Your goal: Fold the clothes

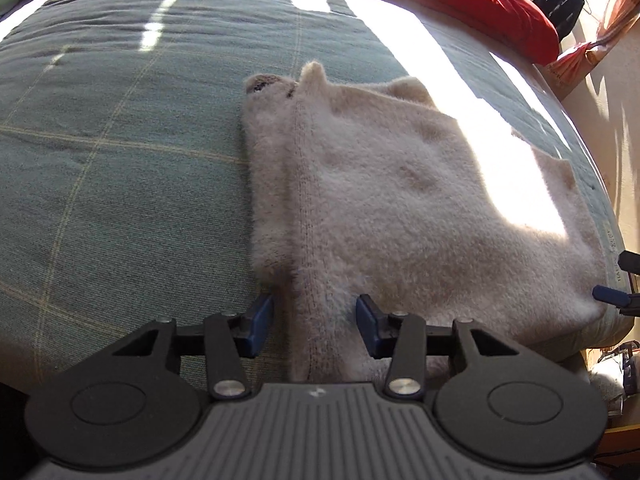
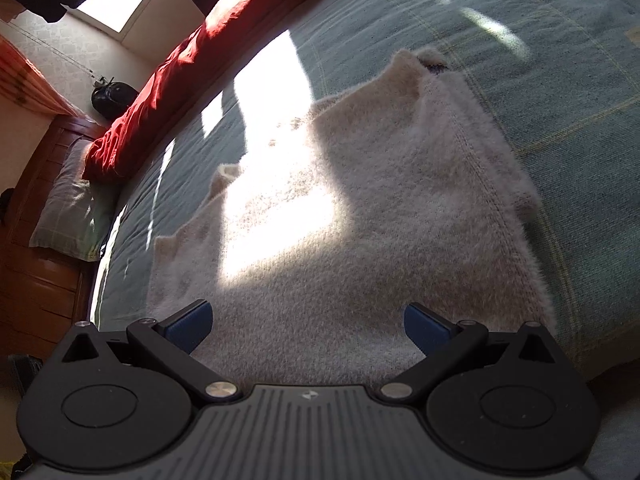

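Note:
A fuzzy cream garment [image 1: 400,200] lies flat on the green checked bedcover [image 1: 120,160], partly folded, with a seam running along its left flap. My left gripper [image 1: 314,320] sits at the garment's near left edge. Its jaws stand partly closed astride the seamed flap, the right pad against the fluff and the left pad just clear of it. In the right wrist view the garment [image 2: 360,200] fills the middle, and my right gripper [image 2: 306,320] hovers wide open over its near edge, holding nothing. A blue fingertip [image 1: 612,296] of the right gripper shows at the garment's right corner.
A red blanket [image 1: 480,0] is bunched along the far side of the bed [image 2: 580,120]. A pillow [image 2: 68,208] lies by a wooden headboard [image 2: 36,280]. Strong sun patches cross the garment. The bed's edge drops off at the right of the left wrist view.

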